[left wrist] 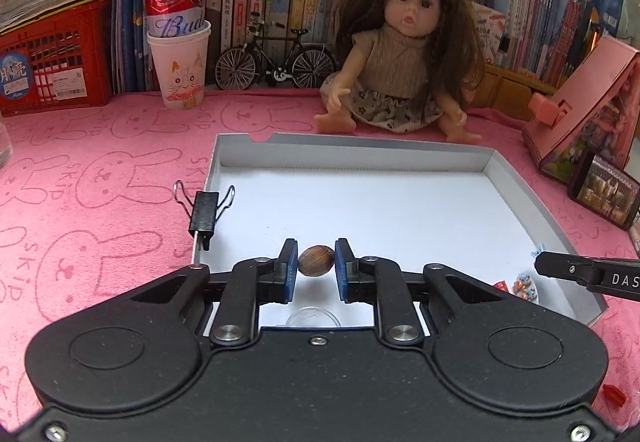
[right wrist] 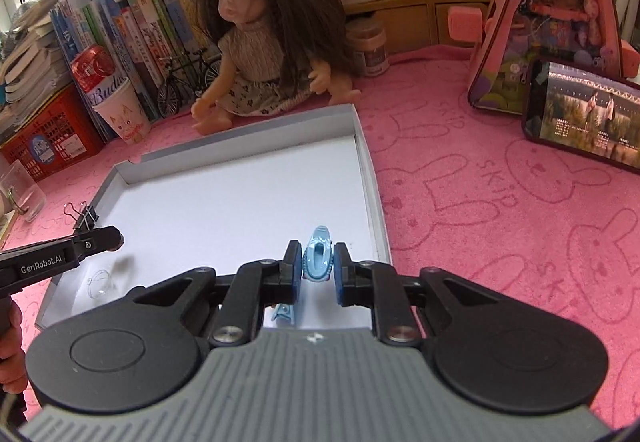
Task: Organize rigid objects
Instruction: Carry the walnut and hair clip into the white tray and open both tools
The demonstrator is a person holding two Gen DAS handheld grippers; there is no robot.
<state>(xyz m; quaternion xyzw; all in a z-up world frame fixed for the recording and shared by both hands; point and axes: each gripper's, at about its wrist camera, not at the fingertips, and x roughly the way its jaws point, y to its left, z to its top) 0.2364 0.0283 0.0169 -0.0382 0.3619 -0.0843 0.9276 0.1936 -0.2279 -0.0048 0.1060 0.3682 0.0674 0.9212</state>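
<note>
A shallow white box lid (left wrist: 496,170) (right wrist: 366,146) lies on the pink cloth. My left gripper (left wrist: 316,262) is shut on a small brown nut (left wrist: 316,260) and holds it just above the lid's near left part. My right gripper (right wrist: 317,262) is shut on a light blue clip (right wrist: 319,254) over the lid's near right corner. A second blue clip (right wrist: 285,313) lies in the lid below it. A black binder clip (left wrist: 205,211) (right wrist: 85,219) sits on the lid's left wall. A clear dome (left wrist: 313,317) (right wrist: 98,282) lies in the lid.
A doll (left wrist: 400,54) (right wrist: 264,38) sits behind the lid. A paper cup with a red can (left wrist: 178,38), a toy bicycle (left wrist: 276,60), a red crate (left wrist: 52,58) and books stand at the back. A pink house (left wrist: 588,110) and a phone (right wrist: 584,114) are at the right.
</note>
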